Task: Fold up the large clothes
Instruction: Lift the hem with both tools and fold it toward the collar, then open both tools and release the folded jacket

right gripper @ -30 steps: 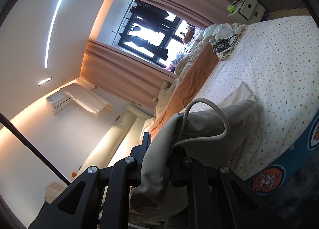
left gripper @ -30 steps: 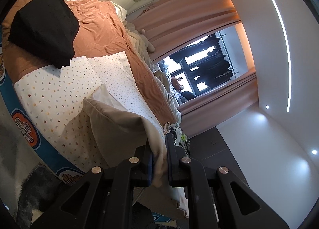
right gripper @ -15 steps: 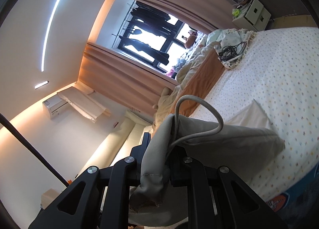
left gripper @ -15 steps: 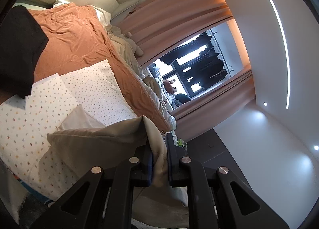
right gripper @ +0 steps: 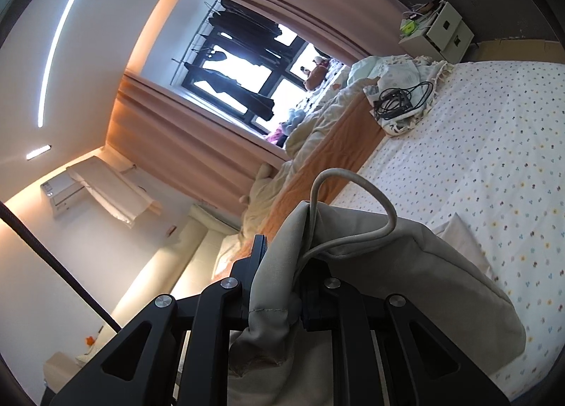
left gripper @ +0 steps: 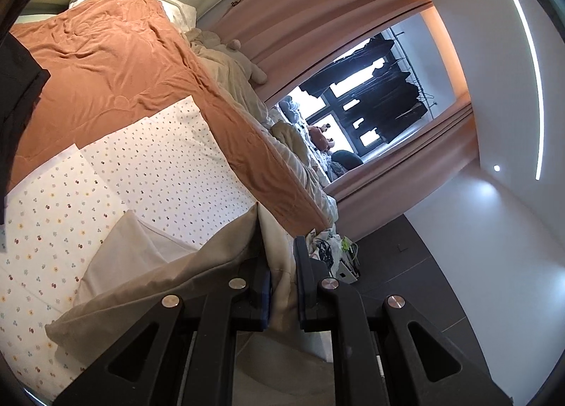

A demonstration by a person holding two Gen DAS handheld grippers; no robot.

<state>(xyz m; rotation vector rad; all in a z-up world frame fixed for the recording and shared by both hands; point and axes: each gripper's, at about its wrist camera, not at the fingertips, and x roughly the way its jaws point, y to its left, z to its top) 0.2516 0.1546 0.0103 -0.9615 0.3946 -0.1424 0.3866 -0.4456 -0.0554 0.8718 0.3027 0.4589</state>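
A beige garment (left gripper: 166, 286) with a drawstring (right gripper: 356, 190) hangs between my two grippers above the bed. My left gripper (left gripper: 282, 264) is shut on one edge of it; the cloth stretches away to the left over the dotted sheet (left gripper: 148, 166). My right gripper (right gripper: 279, 279) is shut on a bunched part of the same garment (right gripper: 423, 286), where the cord loops up. Its far end drapes down onto the dotted sheet (right gripper: 487, 144).
An orange blanket (left gripper: 116, 74) and a dark garment (left gripper: 17, 102) lie at the head of the bed. Black cables (right gripper: 399, 99) rest on crumpled bedding. A white bedside cabinet (right gripper: 438, 31) stands by the curtains (right gripper: 197, 144) and window (left gripper: 367, 106).
Both grippers have risen and moved over the bed with the garment held taut. The blue bed edge and floor have dropped out of view.
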